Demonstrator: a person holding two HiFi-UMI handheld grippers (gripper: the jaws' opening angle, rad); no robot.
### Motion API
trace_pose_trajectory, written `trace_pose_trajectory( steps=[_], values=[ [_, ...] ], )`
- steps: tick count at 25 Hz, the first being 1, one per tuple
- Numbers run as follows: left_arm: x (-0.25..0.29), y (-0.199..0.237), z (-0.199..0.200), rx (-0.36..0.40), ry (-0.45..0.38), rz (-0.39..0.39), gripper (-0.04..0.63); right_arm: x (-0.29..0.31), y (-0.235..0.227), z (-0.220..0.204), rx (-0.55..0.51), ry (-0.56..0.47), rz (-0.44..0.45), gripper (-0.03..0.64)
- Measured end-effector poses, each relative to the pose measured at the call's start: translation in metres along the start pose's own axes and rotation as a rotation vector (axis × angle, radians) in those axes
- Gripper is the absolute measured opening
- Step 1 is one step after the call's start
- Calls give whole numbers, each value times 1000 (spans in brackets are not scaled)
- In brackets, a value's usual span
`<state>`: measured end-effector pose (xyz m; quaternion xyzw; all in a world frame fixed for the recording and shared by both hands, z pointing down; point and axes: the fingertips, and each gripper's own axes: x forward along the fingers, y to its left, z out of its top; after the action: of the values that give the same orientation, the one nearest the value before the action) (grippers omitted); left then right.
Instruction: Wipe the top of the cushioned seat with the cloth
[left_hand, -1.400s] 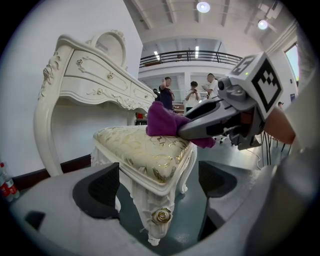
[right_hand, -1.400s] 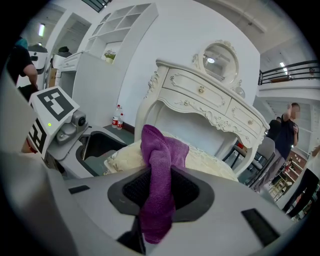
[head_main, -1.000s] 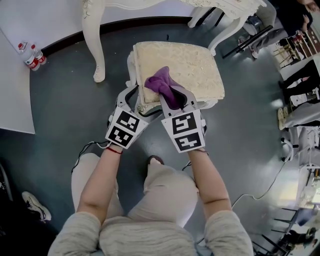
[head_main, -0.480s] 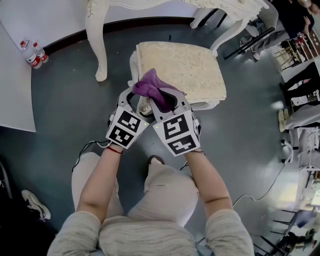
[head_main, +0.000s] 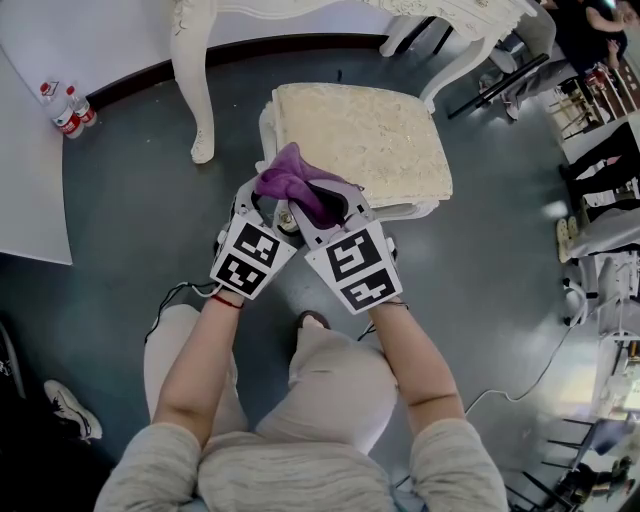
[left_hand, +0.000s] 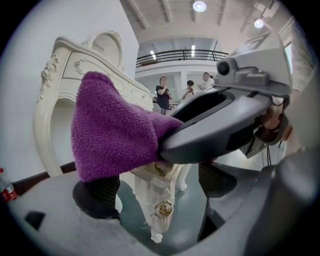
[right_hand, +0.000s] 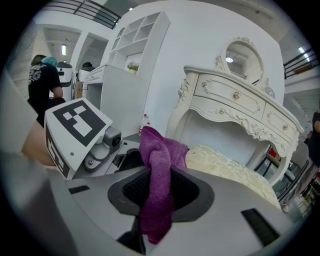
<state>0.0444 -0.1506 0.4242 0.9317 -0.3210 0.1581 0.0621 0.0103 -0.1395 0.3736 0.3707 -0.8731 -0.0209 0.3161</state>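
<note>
I have the purple cloth (right_hand: 161, 165) pinched in the right gripper (right_hand: 160, 192), its jaws closed on a fold with the rest bunched above them. The left gripper (left_hand: 157, 187) stands with its jaws apart and nothing pressed between them. From the head view the cloth sits at the near-left corner of the cushioned seat (head_main: 375, 130), right at the edge, and I cannot tell whether it touches the fabric. The seat top shows no mark of wiping, so I judge most of it still needs passes. The far and right parts lie clear ahead. The two grippers crowd each other at this corner, and the white table leg (head_main: 196, 90) stands just left of the seat, so sweeps should run away from me and to the right.
</note>
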Motion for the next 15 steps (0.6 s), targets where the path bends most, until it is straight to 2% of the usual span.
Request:
trace_pose_trajectory(
  steps=[8, 11, 15],
  values=[
    [-5, 1, 3, 11, -10, -2, 506, -12, -4, 8, 103, -99, 57, 98],
    [-6, 2, 6, 12, -15, 1, 506, -24, -17, 17, 122, -141, 30, 97],
    [-6, 2, 10, 13, -21, 1, 506, -45, -53, 21, 140, -176, -68, 97]
  ],
)
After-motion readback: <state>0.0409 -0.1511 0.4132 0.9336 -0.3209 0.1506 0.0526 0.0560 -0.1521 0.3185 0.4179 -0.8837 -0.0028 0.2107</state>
